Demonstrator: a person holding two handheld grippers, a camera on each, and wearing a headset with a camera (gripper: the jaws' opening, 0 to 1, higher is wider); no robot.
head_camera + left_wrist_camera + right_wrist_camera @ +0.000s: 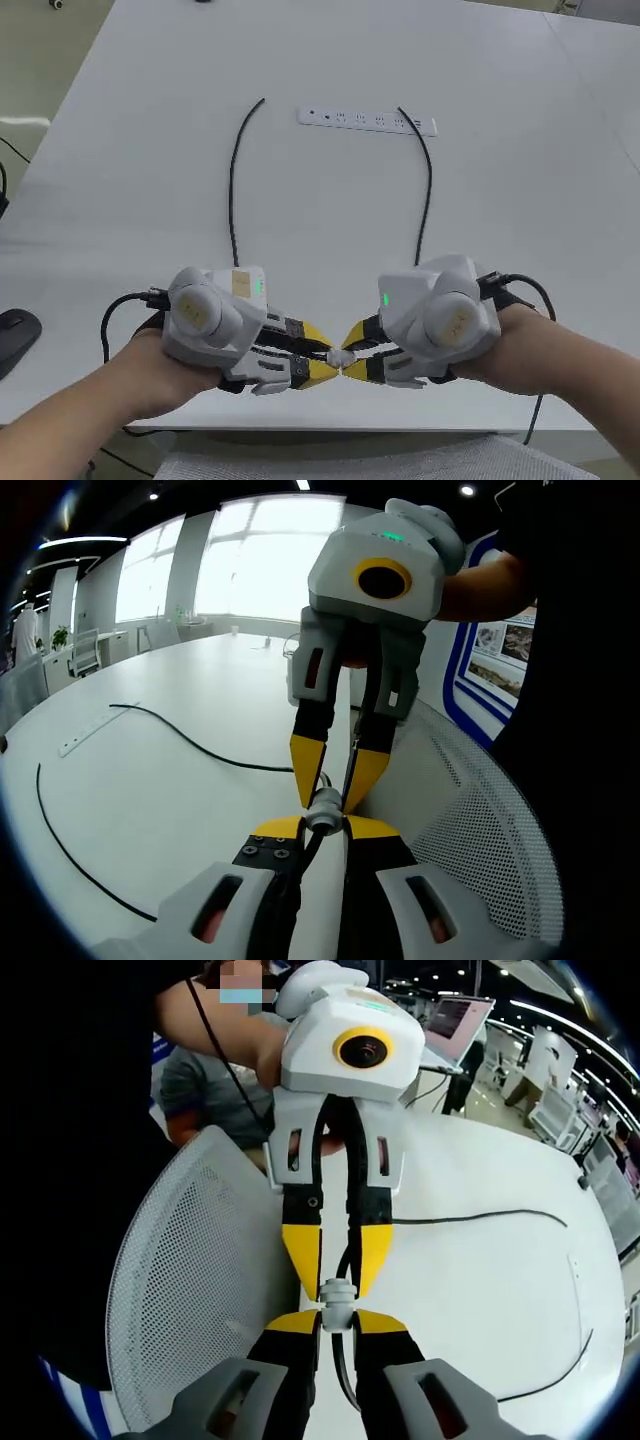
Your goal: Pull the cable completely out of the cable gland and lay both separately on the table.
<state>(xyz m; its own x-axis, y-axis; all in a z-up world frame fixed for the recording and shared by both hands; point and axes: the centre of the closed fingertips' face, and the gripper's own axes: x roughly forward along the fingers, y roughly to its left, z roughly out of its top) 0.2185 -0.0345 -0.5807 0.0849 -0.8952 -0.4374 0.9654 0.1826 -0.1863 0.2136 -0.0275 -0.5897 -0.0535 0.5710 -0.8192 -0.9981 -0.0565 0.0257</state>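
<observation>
Tabletop [150, 180] carries a power strip [366, 121] and two loose black leads [233, 190], well apart from our work. The head view gives those whole, and the gripper views add a mesh chair back [190, 1260] beneath. Left claw [322, 368] and right claw [358, 366] meet tip to tip at the near edge, both pinched narrow at the cable gland [341, 358]. The cable [341, 1365], plain in the right gripper view, is still threaded through it. Pulling it free and laying both down remain, we judge.
</observation>
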